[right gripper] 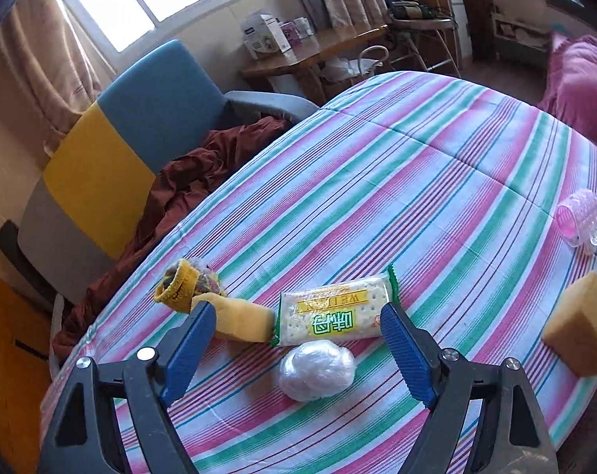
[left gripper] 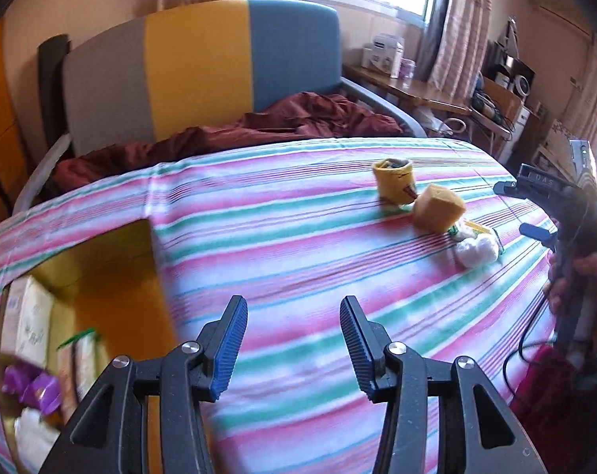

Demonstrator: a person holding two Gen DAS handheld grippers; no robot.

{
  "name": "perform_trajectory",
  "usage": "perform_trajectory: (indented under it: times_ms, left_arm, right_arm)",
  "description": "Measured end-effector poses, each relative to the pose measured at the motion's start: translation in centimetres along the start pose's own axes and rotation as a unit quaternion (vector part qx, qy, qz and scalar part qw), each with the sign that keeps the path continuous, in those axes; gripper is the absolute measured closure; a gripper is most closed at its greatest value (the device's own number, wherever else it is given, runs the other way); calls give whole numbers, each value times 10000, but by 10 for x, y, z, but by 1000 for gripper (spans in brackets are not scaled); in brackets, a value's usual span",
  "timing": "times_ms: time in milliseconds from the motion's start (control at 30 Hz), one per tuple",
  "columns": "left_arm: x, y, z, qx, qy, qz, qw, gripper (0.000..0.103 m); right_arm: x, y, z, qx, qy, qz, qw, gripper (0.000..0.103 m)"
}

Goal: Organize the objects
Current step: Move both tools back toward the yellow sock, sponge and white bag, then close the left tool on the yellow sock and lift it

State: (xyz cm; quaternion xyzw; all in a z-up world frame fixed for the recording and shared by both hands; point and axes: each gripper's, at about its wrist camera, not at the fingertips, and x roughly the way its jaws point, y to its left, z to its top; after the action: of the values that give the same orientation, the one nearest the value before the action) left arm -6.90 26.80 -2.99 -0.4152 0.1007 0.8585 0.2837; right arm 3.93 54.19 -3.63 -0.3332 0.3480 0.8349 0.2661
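A: Right gripper (right gripper: pixel 298 349), bottom centre of its view: ribbed blue pads wide apart, nothing clamped. Straddling clear plastic-wrap ball (right gripper: pixel 316 369), crinkly, roundish, on striped sheet (right gripper: pixel 417 181).

B: Just past it?

A: Cracker packet (right gripper: pixel 334 316), flat glossy rectangle, green-edged, touching the ball's far side. Left of it, soft yellow foam roll (right gripper: pixel 241 322), then knitted yellow cuff (right gripper: pixel 180 286) stuffed with something multicoloured. Sponge block (right gripper: pixel 581 331) at right edge, porous; pink hair roller (right gripper: pixel 579 217) further up right.

B: Left gripper (left gripper: pixel 294 341)?

A: Bottom centre of own view, pads partly apart, empty, over bare sheet. Open yellow box (left gripper: pixel 113 276) lower left, already holding packets and something purple; blurred.

B: Risks?

A: Likely slip: ball slick and squashy, could squirt out from ribbed pads. Packet touching it, so a low grab may snag or drag the crackers. Soft bedding gives under pressure; roller, being cylindrical, may roll if the sheet is tugged.
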Motion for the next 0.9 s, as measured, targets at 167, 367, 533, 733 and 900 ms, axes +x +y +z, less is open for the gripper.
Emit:
perform_trajectory:
  times_ms: [167, 367, 533, 733, 900]
  left_arm:
    - [32, -18, 33, -18, 108, -299, 9995, 54]
    - [75, -43, 68, 89, 230, -732, 9970, 41]
    - [117, -62, 100, 29, 375, -1033, 9939, 29]
    - [158, -78, 141, -253, 386, -1376, 9894, 20]
    - [197, -92, 156, -394, 536, -1399, 9879, 17]
  right_arm:
    - [0, 4, -1, -24, 32, 92, 10000, 17]
    - [0, -2, 0, 177, 88, 191, 9996, 16]
    - [5, -5, 0, 314, 242, 273, 9988, 15]
    - [10, -6, -1, 318, 364, 271, 9985, 14]
    - [11, -5, -2, 303, 388, 311, 9983, 14]
